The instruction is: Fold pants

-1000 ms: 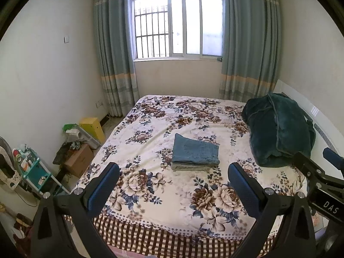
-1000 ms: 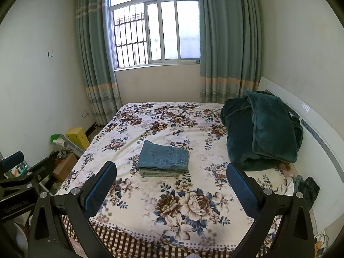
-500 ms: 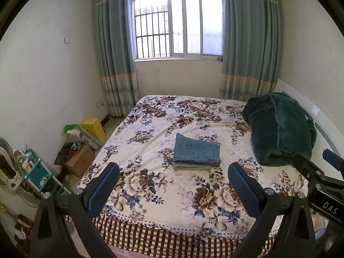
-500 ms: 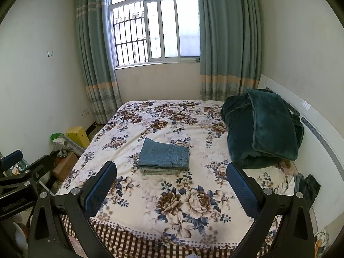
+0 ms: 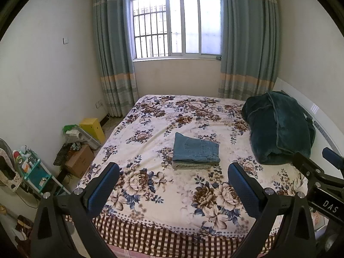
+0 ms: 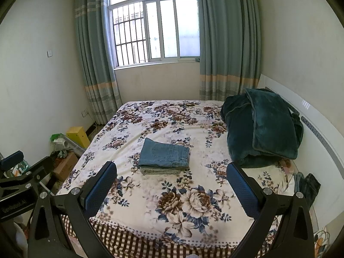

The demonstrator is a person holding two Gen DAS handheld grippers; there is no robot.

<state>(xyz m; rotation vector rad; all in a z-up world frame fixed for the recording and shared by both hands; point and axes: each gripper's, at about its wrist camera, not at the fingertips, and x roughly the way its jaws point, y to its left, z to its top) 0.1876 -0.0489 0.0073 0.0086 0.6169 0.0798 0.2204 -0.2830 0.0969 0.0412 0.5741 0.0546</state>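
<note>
Jaws are seen wide apart on both sides, w/ nothing held between them. Left gripper [image 5: 173, 188] is held above the foot of the bed [image 5: 150, 193], well short of the pants; its blue pads [image 5: 103, 187] are seen at either side of the lower frame. Right gripper [image 6: 171, 187] is held likewise, approx. level w/ the left one, and part of it is seen at the right edge of the left wrist view.

Pants [image 5: 195, 150] [image 6: 164, 155], blue denim, are seen folded into a compact rectangle near the middle of the bed, back pocket facing up. They are laid on top of a second folded item, grey-green cloth [image 5: 190, 166], whose edge is visible beneath the near side.

Bed is covered w/ a floral sheet; a brown-and-white checked edge [image 6: 137, 239] is seen at the foot. Dark green blanket [image 5: 279, 129] is piled at the right side against the white headboard [image 6: 318, 142], apart from the pants.

Window [image 6: 154, 30] w/ bars and grey-green curtains [image 5: 114, 53] is seen on the far wall. Yellow box [image 5: 92, 129], cardboard box [image 5: 78, 161] and a small teal shelf [image 5: 34, 172] are seen on the floor left of the bed.
</note>
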